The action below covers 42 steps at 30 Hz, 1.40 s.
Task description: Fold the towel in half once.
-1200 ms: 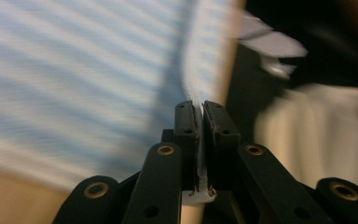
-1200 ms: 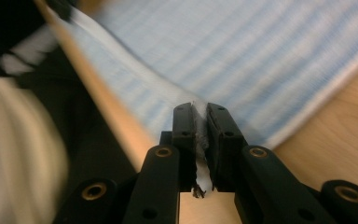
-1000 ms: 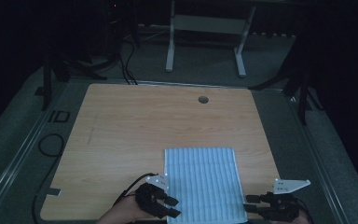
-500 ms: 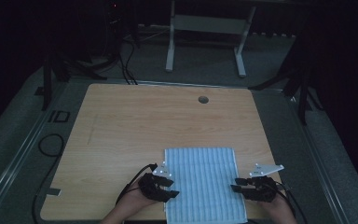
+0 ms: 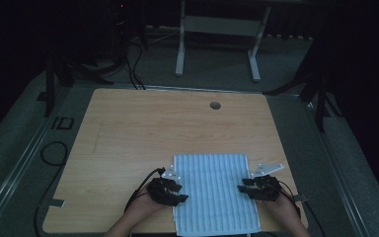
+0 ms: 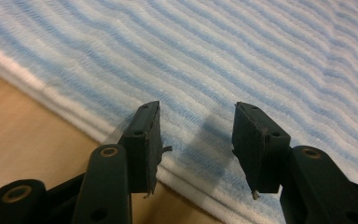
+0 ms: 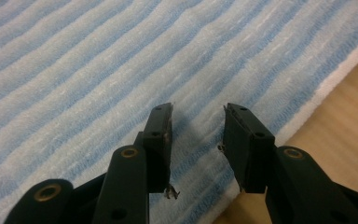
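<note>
Left tool (image 5: 177, 193) and right tool (image 5: 245, 188) are hanging partly open over opposite side edges of the striped cloth (image 5: 212, 190), gripping nothing. Cloth is lying flat at the counter's (image 5: 143, 133) near edge, long axis running away from the person.

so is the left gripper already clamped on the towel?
No, the left gripper has open jaws with a clear gap above the striped towel.

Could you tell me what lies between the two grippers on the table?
The striped cloth spans the stretch between left gripper and right gripper, in the high view.
</note>
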Available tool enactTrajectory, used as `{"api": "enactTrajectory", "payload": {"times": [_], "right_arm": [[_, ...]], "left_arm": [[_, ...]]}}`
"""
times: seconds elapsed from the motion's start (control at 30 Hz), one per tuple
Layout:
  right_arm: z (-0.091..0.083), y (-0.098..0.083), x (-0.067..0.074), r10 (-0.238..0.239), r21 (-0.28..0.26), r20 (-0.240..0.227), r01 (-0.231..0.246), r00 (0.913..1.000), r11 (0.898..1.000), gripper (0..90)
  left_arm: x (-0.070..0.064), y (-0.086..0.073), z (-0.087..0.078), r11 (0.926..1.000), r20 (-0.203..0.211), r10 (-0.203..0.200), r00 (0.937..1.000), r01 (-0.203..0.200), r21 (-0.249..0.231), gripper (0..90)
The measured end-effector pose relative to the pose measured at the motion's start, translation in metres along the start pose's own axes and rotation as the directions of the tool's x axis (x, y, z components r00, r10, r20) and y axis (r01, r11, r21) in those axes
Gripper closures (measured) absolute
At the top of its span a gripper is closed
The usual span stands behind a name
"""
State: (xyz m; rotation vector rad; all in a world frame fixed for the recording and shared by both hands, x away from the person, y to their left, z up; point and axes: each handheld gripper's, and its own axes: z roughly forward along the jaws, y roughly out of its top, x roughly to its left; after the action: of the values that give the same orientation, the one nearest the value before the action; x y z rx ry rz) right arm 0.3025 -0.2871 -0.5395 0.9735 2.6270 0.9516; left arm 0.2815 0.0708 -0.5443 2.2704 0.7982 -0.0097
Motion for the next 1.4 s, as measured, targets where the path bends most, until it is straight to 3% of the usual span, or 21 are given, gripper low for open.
{"api": "enactTrajectory", "payload": {"times": [0.23,0.5,0.7,0.83,0.97,1.07,1.13,1.17,1.2,1.27,1.37,1.4], "right_arm": [[0.011,0.014,-0.012,0.011,-0.005,0.010,-0.011,0.9999,1.000,61.4],[0.024,0.030,-0.025,0.041,-0.018,0.001,-0.041,0.9992,0.999,60.4],[0.031,0.035,-0.032,0.075,-0.047,-0.011,-0.076,0.9971,0.996,59.3],[0.030,0.039,-0.031,0.066,-0.032,-0.012,-0.067,0.9977,0.997,57.4],[0.018,0.049,-0.036,0.057,-0.060,0.016,-0.056,0.9982,0.997,57.1],[0.011,0.061,-0.046,0.057,-0.067,0.052,-0.053,0.9971,0.996,55.2],[0.009,0.065,-0.050,0.064,-0.072,0.062,-0.059,0.9961,0.996,55.2],[0.006,0.073,-0.062,0.091,-0.079,0.073,-0.085,0.9932,0.993,55.1],[0.006,0.073,-0.062,0.091,-0.079,0.073,-0.085,0.9932,0.993,55.1],[0.005,0.081,-0.077,0.129,-0.090,0.094,-0.120,0.9872,0.989,52.8],[0.009,0.089,-0.095,0.202,-0.104,0.109,-0.191,0.9732,0.976,48.4],[0.009,0.089,-0.095,0.202,-0.104,0.109,-0.191,0.9732,0.976,48.4]], "left_arm": [[0.014,0.009,0.001,0.9997,-0.031,0.010,0.9995,-0.009,0.021,51.7],[0.042,0.018,-0.001,0.9995,-0.059,-0.031,0.9978,0.031,0.011,51.9],[0.052,0.021,-0.001,0.9986,-0.066,-0.052,0.9964,0.053,0.002,52.2],[0.053,0.025,-0.002,0.9985,-0.059,-0.051,0.9969,0.052,0.017,51.3],[0.057,0.037,-0.010,0.9992,-0.099,-0.040,0.9943,0.040,0.003,48.0],[0.065,0.047,-0.015,0.9988,-0.146,-0.047,0.9882,0.045,-0.018,44.2],[0.070,0.050,-0.017,0.9980,-0.151,-0.059,0.9867,0.054,-0.033,44.0],[0.077,0.056,-0.019,0.9973,-0.148,-0.064,0.9869,0.057,-0.047,42.6],[0.077,0.056,-0.019,0.9973,-0.148,-0.064,0.9869,0.057,-0.047,42.6],[0.083,0.062,-0.021,0.9961,-0.164,-0.070,0.9840,0.060,-0.065,42.6],[0.100,0.071,-0.024,0.9943,-0.198,-0.081,0.9768,0.065,-0.085,39.5],[0.100,0.071,-0.024,0.9943,-0.198,-0.081,0.9768,0.065,-0.085,39.5]]}}
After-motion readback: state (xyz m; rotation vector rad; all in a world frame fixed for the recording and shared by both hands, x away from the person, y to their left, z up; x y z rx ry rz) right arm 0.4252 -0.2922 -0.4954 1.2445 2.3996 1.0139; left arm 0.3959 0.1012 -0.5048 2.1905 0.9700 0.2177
